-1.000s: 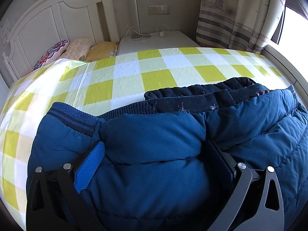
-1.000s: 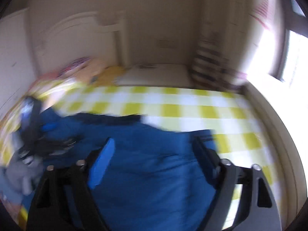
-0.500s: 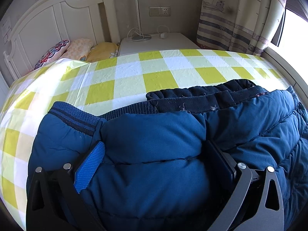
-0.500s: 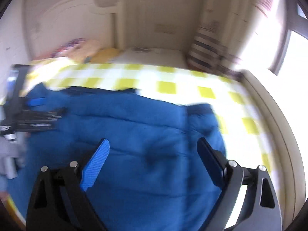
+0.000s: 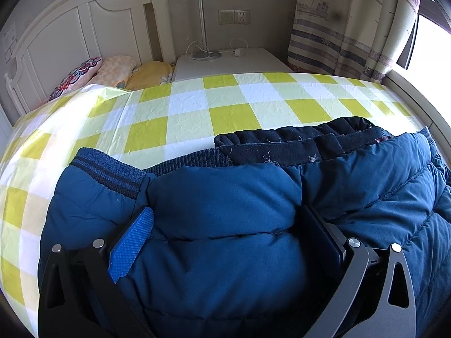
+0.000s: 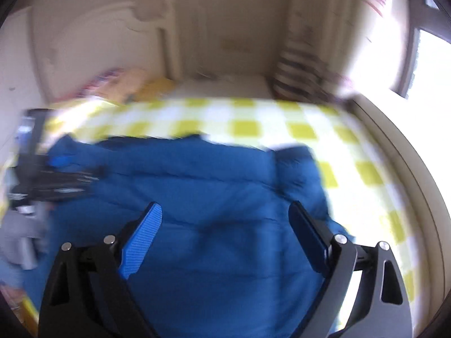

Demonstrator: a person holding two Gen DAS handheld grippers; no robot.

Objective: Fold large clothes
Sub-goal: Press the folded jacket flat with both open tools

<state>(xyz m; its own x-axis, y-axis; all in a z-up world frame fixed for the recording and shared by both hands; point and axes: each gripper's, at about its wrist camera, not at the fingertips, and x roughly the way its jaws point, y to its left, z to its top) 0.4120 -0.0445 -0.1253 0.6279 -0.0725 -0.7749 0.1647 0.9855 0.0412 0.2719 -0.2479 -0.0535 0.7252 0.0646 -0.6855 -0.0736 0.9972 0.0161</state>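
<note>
A thick blue padded jacket (image 5: 366, 191) with a dark ribbed hem lies folded on the yellow-checked bed cover (image 5: 225, 112). My left gripper (image 5: 225, 211) is sunk into its near edge. A fat bulge of padding fills the gap between both pads, so it is shut on that fold. In the blurred right wrist view, my right gripper (image 6: 225, 207) hovers open over the right part of the jacket (image 6: 197, 174), its blue pads clear of the fabric. The left gripper (image 6: 56, 174) shows there as a dark shape at the jacket's left edge.
A white headboard (image 5: 70, 36) and several pillows (image 5: 112, 67) are at the far left. A white nightstand (image 5: 234, 62) with a lamp and cables stands behind the bed. A striped curtain (image 5: 338, 28) and a bright window lie to the right.
The right wrist view has swung and sunk slightly toward the jacket, and its jaws stand a little wider than a second ago. The left gripper and its fold have stayed still.
</note>
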